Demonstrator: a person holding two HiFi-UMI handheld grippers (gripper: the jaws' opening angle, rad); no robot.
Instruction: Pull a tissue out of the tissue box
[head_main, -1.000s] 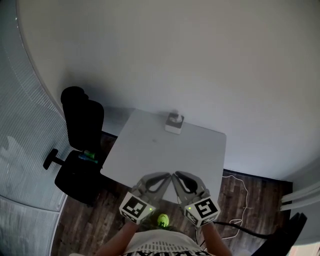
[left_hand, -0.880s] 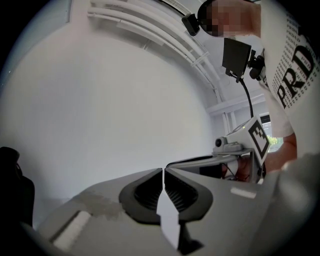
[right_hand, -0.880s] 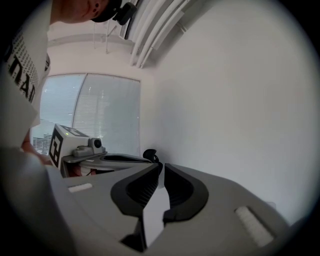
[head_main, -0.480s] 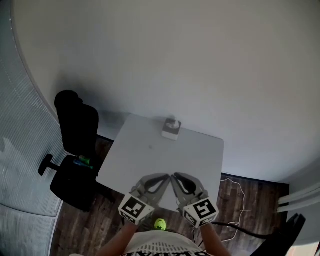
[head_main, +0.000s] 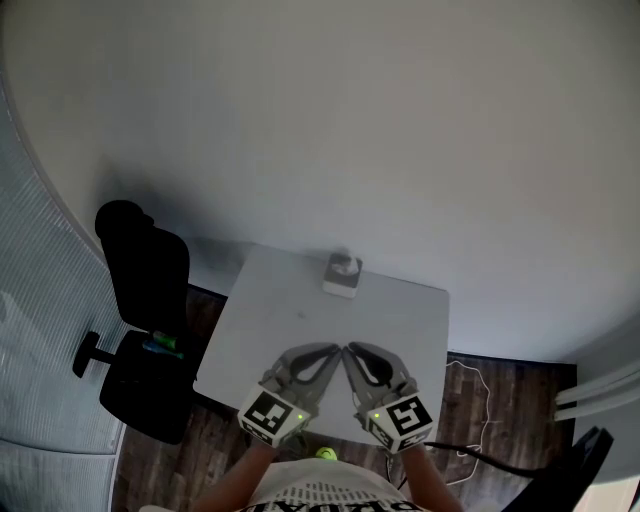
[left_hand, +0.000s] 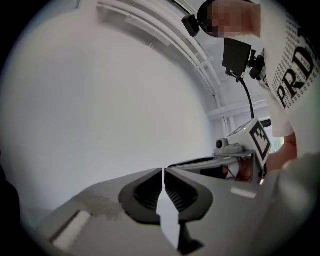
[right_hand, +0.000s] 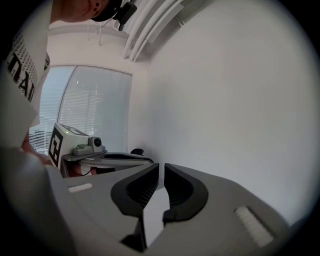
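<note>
Left gripper (left_hand: 163, 171), right gripper (right_hand: 161, 166): jaws together, empty; tissue box (head_main: 341, 279) across table (head_main: 400, 320), tissue (head_main: 346, 263) upward.

The tissue box (head_main: 342, 275) is looking too small to tell its top. The bottom edge is cutting off the shirt (head_main: 315, 496).

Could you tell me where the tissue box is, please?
In the head view, the tissue box sits far back on the table, by the wall, right of the chair.

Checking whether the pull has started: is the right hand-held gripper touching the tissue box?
Apart. The head view shows the tissue box at the table's far edge, the right hand-held gripper at its near edge, bare tabletop between.
</note>
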